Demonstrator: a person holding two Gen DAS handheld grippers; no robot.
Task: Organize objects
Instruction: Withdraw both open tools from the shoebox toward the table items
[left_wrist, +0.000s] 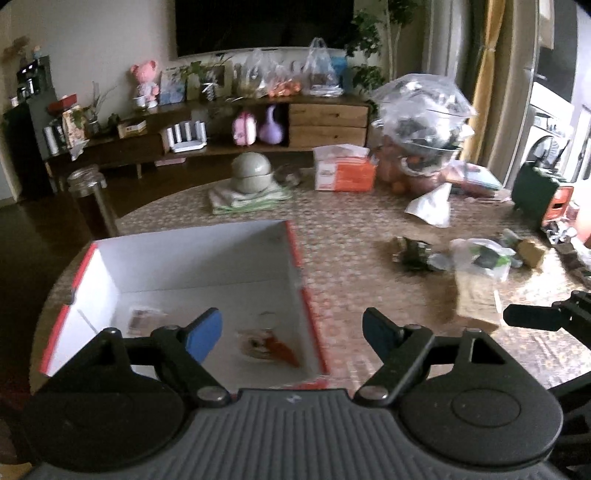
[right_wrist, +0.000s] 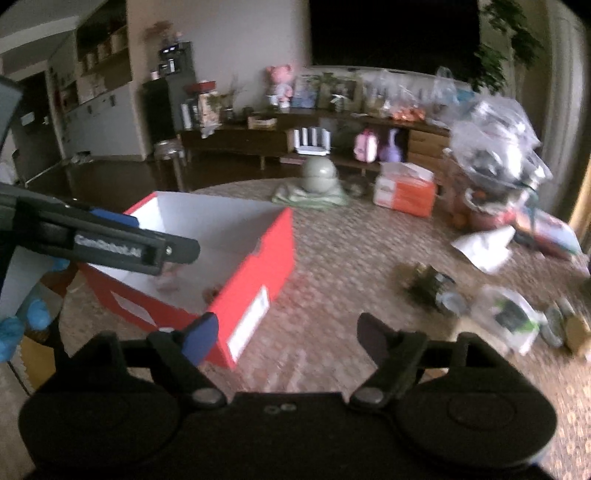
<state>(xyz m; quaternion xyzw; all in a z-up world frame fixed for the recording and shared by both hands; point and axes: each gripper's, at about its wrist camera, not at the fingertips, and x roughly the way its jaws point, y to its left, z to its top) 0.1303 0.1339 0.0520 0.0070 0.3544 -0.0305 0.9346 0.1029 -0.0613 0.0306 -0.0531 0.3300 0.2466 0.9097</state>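
Observation:
A red box with white inside (left_wrist: 184, 254) stands open on the patterned table; it also shows in the right wrist view (right_wrist: 255, 280). Inside lie a small packet (left_wrist: 144, 318) and an orange-and-clear packet (left_wrist: 267, 341). My left gripper (left_wrist: 291, 334) is open and empty, above the box's near right corner. My right gripper (right_wrist: 286, 338) is open and empty over the table, right of the box. Loose small items (left_wrist: 480, 254) lie scattered at the right, also in the right wrist view (right_wrist: 509, 314). A brown packet (left_wrist: 476, 299) lies near them.
An orange tissue box (left_wrist: 343, 170), a grey-green round pot on folded cloth (left_wrist: 251, 177), a big clear bag of things (left_wrist: 424, 122) and a white paper (left_wrist: 432, 206) stand at the table's far side. A TV cabinet (left_wrist: 221, 125) is behind.

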